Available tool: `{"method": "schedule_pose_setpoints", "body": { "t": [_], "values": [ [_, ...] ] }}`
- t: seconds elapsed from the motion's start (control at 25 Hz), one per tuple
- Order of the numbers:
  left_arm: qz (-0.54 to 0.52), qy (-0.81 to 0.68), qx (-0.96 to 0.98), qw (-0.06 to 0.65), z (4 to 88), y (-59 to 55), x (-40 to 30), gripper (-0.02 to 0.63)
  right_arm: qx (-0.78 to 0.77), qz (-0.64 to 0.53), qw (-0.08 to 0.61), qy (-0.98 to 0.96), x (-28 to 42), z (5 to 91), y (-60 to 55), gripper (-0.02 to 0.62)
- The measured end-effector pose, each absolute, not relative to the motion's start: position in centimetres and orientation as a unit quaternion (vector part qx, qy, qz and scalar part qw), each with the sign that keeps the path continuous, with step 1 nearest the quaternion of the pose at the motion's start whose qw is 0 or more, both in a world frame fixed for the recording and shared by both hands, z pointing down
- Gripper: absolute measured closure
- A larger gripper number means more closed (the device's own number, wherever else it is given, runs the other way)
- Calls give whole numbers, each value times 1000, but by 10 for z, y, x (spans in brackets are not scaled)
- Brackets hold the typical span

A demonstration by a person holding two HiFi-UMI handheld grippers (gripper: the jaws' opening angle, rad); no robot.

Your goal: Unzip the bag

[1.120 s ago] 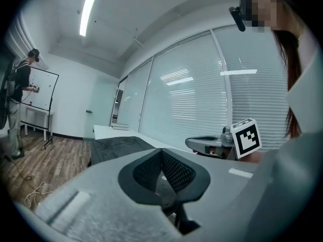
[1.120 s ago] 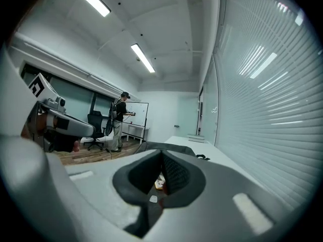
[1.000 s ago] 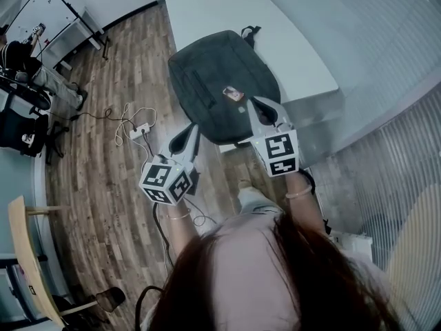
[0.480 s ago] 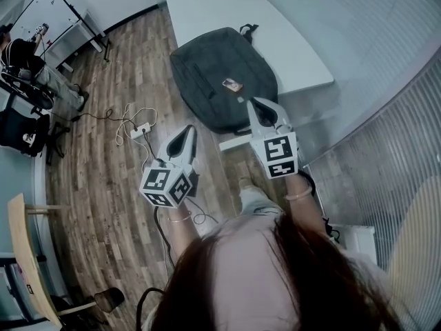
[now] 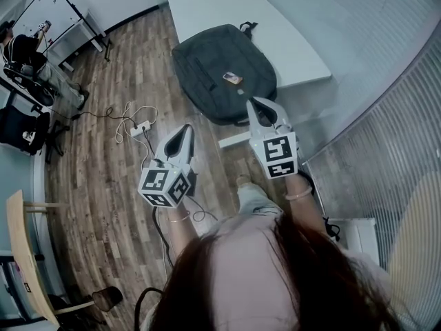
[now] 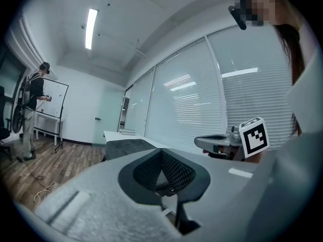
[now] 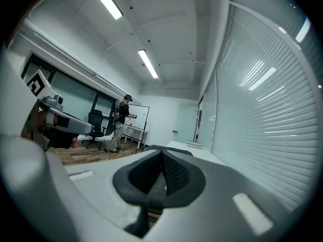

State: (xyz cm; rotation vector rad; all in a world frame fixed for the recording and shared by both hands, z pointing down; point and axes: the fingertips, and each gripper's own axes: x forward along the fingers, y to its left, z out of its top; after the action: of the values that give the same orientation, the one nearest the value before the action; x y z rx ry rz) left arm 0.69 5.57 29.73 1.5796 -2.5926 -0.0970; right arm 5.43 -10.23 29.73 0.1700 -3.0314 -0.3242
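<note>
A dark grey backpack (image 5: 222, 71) lies flat on the near end of a white table (image 5: 289, 43), with a small orange tag (image 5: 232, 78) on its top. My left gripper (image 5: 185, 132) hangs shut over the wooden floor, left of and short of the bag, holding nothing. My right gripper (image 5: 260, 106) is shut and empty too, its tip just short of the bag's near edge. From the left gripper view the bag (image 6: 126, 146) shows beyond the closed jaws. The right gripper view has the bag (image 7: 169, 148) just past its jaw tips.
A power strip with white cables (image 5: 138, 126) lies on the wooden floor left of the table. A person (image 5: 24, 54) stands by a whiteboard (image 5: 45, 12) at the far left. Blinds (image 5: 386, 116) line the right side. A wooden chair (image 5: 27, 254) stands at the lower left.
Both grippers stay shut and keep nearly the same place in the picture. The bag and table have slid slightly up and to the right in the head view.
</note>
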Motion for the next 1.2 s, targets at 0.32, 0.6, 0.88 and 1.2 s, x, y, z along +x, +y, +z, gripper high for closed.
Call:
{"method": "schedule_pose_setpoints", "body": {
  "t": [0.32, 0.6, 0.88, 1.2],
  "values": [
    [-43, -852, 519, 48, 299, 59, 16, 597, 54, -115, 49, -991, 65, 295, -95, 592],
    [-37, -849, 525, 39, 302, 52, 23, 597, 48, -130, 51, -989, 68, 298, -90, 592],
    [-35, -847, 530, 36, 305, 47, 24, 597, 49, -135, 56, -988, 71, 305, -92, 592],
    [-36, -840, 540, 38, 303, 44, 26, 597, 47, -142, 61, -987, 70, 302, -89, 592]
  ]
}}
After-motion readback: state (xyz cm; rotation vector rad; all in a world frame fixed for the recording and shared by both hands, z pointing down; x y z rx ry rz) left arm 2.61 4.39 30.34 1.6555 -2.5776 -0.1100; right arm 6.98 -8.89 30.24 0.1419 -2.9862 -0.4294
